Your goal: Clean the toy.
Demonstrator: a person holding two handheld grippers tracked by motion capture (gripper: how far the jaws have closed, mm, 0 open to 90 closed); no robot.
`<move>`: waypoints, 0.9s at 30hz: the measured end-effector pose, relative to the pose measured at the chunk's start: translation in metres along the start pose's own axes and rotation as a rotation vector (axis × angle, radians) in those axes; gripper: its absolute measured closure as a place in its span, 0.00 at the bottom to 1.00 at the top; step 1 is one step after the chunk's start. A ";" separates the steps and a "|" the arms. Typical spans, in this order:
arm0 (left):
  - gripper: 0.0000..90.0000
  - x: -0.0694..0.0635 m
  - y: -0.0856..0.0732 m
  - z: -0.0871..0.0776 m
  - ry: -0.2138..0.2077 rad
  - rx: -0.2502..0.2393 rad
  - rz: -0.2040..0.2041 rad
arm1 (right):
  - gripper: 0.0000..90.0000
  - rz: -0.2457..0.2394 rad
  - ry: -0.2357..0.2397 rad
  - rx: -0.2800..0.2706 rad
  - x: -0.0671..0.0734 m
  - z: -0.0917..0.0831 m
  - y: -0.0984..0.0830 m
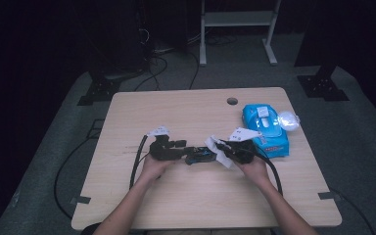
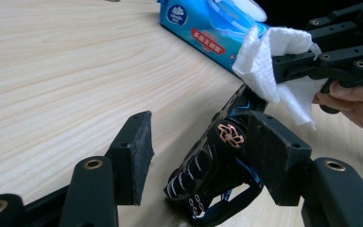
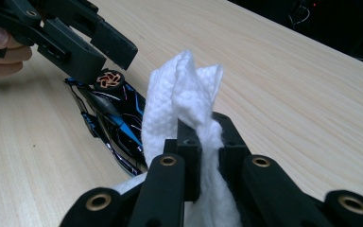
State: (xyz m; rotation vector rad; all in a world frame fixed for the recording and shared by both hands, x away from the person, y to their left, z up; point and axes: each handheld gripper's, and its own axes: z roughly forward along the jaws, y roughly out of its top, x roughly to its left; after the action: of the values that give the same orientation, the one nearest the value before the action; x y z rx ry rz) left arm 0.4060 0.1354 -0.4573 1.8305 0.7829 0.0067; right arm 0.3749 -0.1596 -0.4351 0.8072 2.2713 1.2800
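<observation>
White wipe (image 3: 189, 109) pinched in right tongs (image 3: 208, 156) touches toy car (image 2: 212, 170) between spread left tongs (image 2: 198, 156).

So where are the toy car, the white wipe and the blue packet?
toy car (image 2: 203, 170): left gripper view, its black body.
white wipe (image 3: 179, 90): right gripper view, its upper fold.
blue packet (image 1: 269, 134): high view, its top face.

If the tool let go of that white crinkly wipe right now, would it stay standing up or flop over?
Probably flop. The white crinkly wipe bunches and folds where the right tool pinches it, and its loose end droops in the left gripper view, so it looks soft, not stiff. It also seems very light, likely dragging along rather than sliding neatly.
</observation>
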 end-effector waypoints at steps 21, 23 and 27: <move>0.40 -0.016 -0.014 0.010 -0.011 0.135 0.117 | 0.91 -0.032 0.130 0.141 0.017 -0.016 -0.020; 0.38 -0.018 -0.014 0.010 0.003 0.129 0.157 | 0.90 -0.010 0.142 0.150 0.016 -0.014 -0.025; 0.35 -0.020 -0.015 0.015 0.007 0.152 0.191 | 0.90 0.047 0.118 0.116 0.009 -0.015 -0.017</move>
State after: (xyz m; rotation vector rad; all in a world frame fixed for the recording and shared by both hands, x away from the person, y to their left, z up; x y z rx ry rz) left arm 0.3880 0.1152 -0.4688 2.0450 0.6256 0.0790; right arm 0.3545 -0.1703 -0.4426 0.8506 2.4534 1.2562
